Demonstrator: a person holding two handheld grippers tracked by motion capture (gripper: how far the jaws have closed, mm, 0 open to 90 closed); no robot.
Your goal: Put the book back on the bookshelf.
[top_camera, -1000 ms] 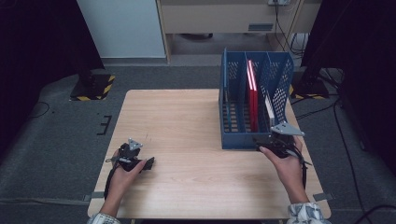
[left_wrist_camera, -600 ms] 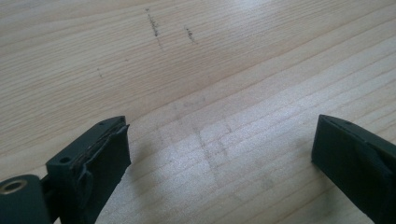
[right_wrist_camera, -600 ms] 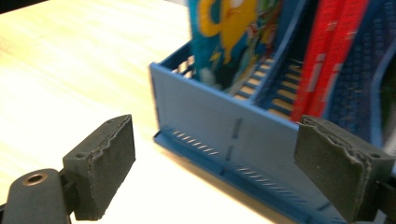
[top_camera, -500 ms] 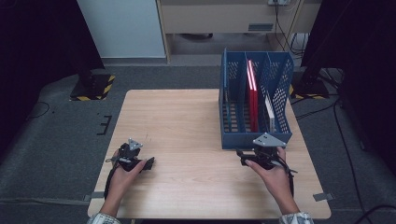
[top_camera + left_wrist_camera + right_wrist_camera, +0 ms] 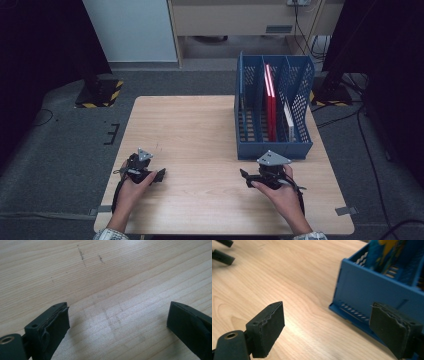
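High view: blue file rack (image 5: 274,145) holds a red folder (image 5: 270,102); right gripper (image 5: 246,176) gapes wide, empty.

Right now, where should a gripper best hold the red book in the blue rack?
Probably the red book's top edge, coming from above: it stands upright in the blue rack's middle slot, walled by dividers, with only that edge free.

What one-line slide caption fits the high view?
Two open claws, left and right, rest on a wooden table beside a blue file rack.
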